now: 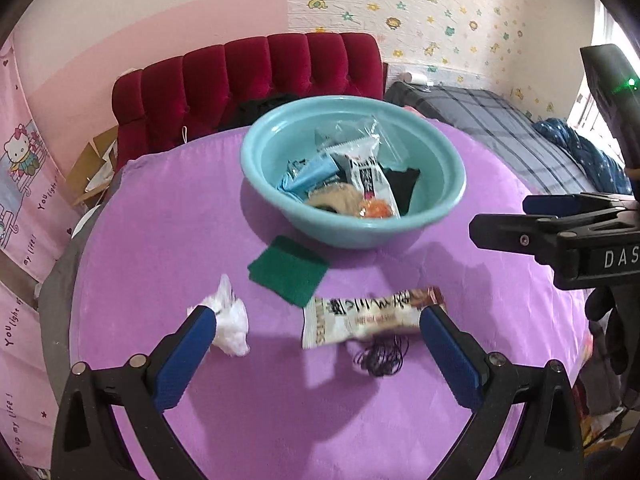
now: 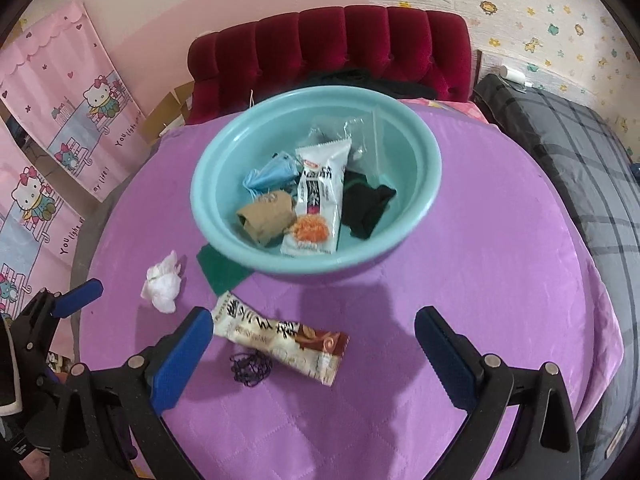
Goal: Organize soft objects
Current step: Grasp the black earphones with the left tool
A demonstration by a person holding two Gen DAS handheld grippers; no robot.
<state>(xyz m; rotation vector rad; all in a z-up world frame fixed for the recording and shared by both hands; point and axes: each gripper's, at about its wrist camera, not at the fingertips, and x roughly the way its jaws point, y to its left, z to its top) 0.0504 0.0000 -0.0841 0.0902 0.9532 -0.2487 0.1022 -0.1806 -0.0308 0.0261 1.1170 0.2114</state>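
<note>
purple cloth point(image 1: 200, 240) holds loose items near the bowl point(image 1: 448, 168), so both grippers, left gripper point(image 1: 318, 322) and right gripper point(image 2: 314, 324), hover wide open, holding nothing.

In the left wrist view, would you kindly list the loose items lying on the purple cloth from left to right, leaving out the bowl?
White crumpled tissue → green cloth square → snack packet. The black string coil lies partly under the packet, so I leave it out.
</note>
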